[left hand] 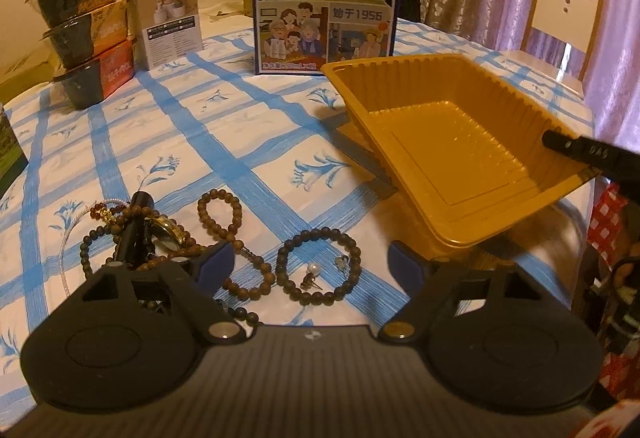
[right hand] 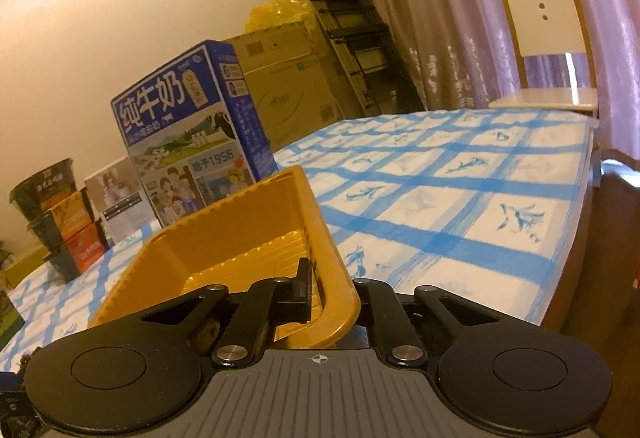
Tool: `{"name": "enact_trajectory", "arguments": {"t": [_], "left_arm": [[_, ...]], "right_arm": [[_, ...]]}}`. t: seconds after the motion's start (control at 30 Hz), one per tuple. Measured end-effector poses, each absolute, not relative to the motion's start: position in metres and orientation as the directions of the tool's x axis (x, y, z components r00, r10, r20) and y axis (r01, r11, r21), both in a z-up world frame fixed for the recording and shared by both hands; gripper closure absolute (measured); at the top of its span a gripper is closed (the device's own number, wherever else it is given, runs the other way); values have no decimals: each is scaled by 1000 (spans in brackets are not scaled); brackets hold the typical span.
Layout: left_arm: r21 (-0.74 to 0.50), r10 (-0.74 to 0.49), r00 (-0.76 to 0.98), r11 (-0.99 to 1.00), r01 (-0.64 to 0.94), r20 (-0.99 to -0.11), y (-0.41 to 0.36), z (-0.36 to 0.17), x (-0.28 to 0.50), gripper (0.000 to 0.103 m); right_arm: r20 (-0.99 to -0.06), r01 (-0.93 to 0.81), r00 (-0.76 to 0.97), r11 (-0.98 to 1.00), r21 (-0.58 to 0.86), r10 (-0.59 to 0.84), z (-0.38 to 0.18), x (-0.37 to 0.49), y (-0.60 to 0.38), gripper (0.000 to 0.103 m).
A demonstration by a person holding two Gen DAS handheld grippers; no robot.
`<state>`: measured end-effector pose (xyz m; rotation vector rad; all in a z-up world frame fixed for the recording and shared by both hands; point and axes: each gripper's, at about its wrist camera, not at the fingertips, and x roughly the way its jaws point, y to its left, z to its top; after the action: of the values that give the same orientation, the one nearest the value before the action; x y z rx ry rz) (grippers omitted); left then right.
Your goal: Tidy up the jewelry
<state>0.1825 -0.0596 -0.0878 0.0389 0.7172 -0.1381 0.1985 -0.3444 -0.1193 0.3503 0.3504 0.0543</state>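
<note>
Jewelry lies loose on the surface point(left hand: 248, 142): a dark bead bracelet point(left hand: 318, 266) sits between the wide-open jaws of the left tool point(left hand: 310, 264). The right tool point(right hand: 316, 286) is clamped on the wall of the yellow tray point(right hand: 240, 238), tilting it. Next, I think, the left tool must close on the bracelet

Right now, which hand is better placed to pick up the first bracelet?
Left. Its tool hangs open just over the dark bead bracelet on the tablecloth, while the right tool is shut on the yellow tray's wall, holding it tilted.
</note>
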Motion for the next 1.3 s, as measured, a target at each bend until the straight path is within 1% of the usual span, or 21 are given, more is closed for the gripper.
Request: {"name": "enact_trajectory", "arguments": {"t": [0.07, 0.13, 0.2, 0.23, 0.27, 0.33, 0.4, 0.5, 0.87, 0.93, 1.17, 1.3], "left_arm": [[-5, -121, 742, 988, 157, -659, -61, -89, 184, 33], [2, -133, 738, 984, 179, -662, -61, -91, 186, 46], [14, -140, 730, 980, 201, -669, -62, -94, 189, 57], [21, -140, 725, 978, 208, -674, -62, -95, 191, 61], [30, -136, 722, 977, 212, -678, -62, -96, 193, 63], [49, -132, 714, 973, 227, -687, -62, -99, 196, 74], [58, -131, 700, 969, 240, -702, -61, -102, 197, 80], [52, -130, 688, 970, 238, -714, -60, -105, 198, 84], [82, -117, 674, 963, 256, -729, -65, -112, 202, 92], [83, -115, 672, 963, 256, -731, -65, -113, 203, 98], [81, -109, 682, 967, 241, -723, -64, -112, 201, 99], [59, -121, 695, 972, 229, -709, -61, -103, 197, 99]], "right_arm": [[-322, -5, 939, 939, 345, 123, -115, 194, -347, 96], [-321, -12, 938, 938, 345, 130, -111, 189, -349, 97], [-323, -15, 937, 939, 345, 134, -109, 185, -350, 97], [-324, -14, 937, 939, 343, 132, -108, 183, -351, 97], [-325, -12, 937, 939, 344, 131, -108, 182, -352, 97], [-328, -9, 936, 938, 348, 130, -108, 180, -354, 97], [-329, -9, 935, 937, 348, 131, -107, 179, -355, 97], [-325, -15, 936, 939, 345, 135, -107, 178, -356, 97], [-297, -65, 942, 953, 296, 157, -93, 173, -353, 97], [-294, -67, 943, 956, 286, 154, -91, 172, -352, 97], [-296, -53, 947, 972, 230, 122, -85, 168, -340, 97], [-298, -45, 949, 978, 202, 105, -81, 166, -332, 97]]}}
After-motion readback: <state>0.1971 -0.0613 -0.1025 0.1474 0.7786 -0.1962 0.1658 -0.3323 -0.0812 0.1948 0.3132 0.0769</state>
